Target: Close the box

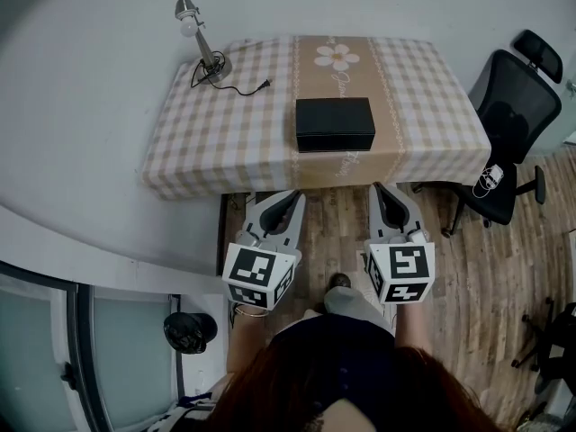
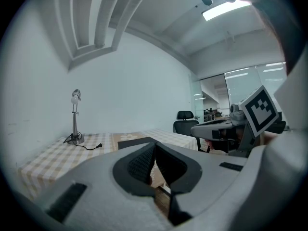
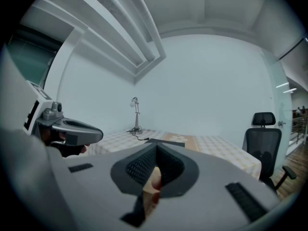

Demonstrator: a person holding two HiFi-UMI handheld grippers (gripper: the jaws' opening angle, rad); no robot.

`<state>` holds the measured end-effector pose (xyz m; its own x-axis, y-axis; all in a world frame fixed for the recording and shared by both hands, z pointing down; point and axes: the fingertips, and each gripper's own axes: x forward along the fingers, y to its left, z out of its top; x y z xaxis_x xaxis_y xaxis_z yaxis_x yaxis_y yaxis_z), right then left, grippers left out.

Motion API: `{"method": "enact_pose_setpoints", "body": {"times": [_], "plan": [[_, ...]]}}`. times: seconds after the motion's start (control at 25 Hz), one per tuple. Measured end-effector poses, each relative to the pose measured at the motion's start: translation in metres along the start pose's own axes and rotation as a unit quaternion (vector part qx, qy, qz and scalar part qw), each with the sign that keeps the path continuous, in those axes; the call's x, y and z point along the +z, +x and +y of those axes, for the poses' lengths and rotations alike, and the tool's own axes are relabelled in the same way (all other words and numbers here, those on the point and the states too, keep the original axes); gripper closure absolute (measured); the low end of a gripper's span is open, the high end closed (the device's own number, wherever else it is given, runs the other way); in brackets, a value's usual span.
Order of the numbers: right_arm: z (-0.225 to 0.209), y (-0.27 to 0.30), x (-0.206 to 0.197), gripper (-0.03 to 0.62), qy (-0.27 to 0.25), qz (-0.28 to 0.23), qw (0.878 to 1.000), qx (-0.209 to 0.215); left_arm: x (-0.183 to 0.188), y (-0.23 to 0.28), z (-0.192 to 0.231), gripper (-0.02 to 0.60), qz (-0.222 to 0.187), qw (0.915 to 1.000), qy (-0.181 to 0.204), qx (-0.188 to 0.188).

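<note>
Two grippers are held low and near the body, short of the table's near edge: the left gripper (image 1: 290,198) and the right gripper (image 1: 385,193) are each seen with the jaws brought together at the tips, and nothing is gripped between them in either gripper view. Beyond them, the black box (image 1: 335,124) is set on the brown runner of the checked table (image 1: 225,106), close to the near edge and about midway between left and right. Its lid appears to be lying flat already, so little, if anything, seems left of the closing. A hard press from above or a push from the near side could be risky: the box could be slid on the cloth, or the cloth dragged along with it, since neither gripper is placed to steady it. Nothing of the box's inside is shown, so its contents cannot be told. Farther off, a desk lamp (image 1: 200,39) with a loose cord (image 1: 243,88) is seen at the far left corner, well apart from the box, and an office chair (image 1: 513,115) is parked at the right.
</note>
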<state>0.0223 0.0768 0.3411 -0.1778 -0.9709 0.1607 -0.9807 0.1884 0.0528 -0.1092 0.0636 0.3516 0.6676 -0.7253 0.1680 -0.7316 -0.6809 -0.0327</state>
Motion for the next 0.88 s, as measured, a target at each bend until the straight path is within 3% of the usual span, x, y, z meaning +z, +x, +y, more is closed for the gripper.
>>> {"method": "enact_pose_setpoints", "body": {"times": [0.88], "plan": [[0.025,-0.049,-0.01,0.577,-0.023,0.008,1.0,-0.012,-0.014,-0.044,-0.022,0.552,-0.004,0.9999,-0.01,-0.008]]}}
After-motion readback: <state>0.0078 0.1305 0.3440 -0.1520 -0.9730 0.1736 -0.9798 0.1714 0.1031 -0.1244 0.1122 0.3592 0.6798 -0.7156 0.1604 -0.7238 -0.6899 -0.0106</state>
